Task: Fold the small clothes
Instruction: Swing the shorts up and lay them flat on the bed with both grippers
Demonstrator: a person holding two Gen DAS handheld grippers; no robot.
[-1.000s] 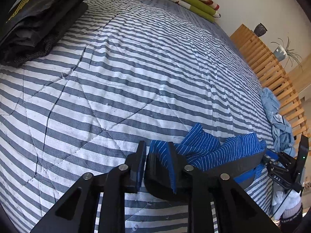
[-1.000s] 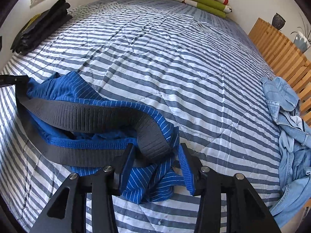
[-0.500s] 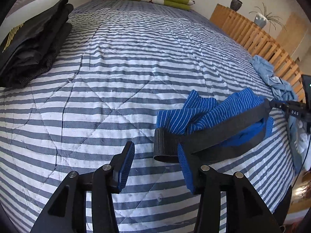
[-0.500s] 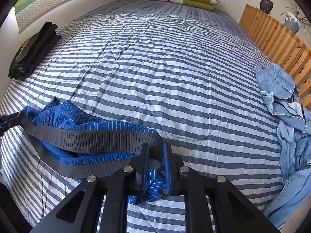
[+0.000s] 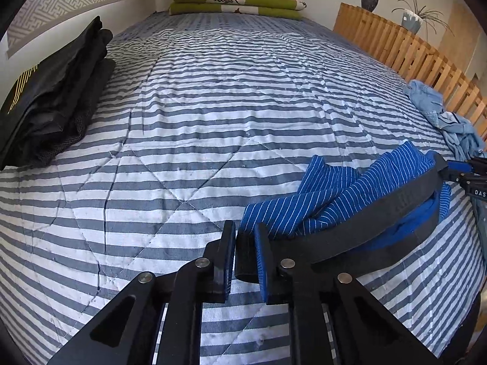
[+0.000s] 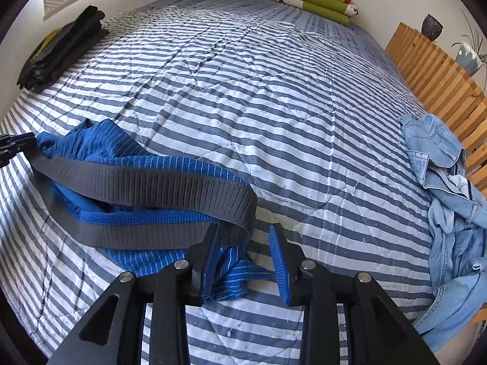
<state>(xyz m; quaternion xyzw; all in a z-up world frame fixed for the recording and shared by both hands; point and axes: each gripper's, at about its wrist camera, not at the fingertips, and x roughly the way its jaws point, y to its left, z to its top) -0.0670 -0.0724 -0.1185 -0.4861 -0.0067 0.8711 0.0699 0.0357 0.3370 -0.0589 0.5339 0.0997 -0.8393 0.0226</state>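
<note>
Closing claw, left: the left gripper (image 5: 245, 257) has its jaws drawn narrow and still closing, with the dark grey waistband (image 5: 359, 228) end between the blue pads; half a second ago they stood wide with the band only beside the right pad.
Opening claw, right: the right gripper (image 6: 246, 254) is parting, jaws at a middling gap; blue fabric lies against its left pad, the right pad is clear. Half a second ago it was pinched tight on the cloth.
Task garment: the blue pinstriped boxer briefs (image 6: 127, 164) lie crumpled on the striped quilt (image 5: 213, 115), stretched between the two claws.
Right of right claw: a denim shirt (image 6: 450, 188), by the wooden slats (image 6: 432, 73).
Far left: folded black clothes (image 5: 51, 103).
Farthest: folded green blanket (image 5: 237, 0).
</note>
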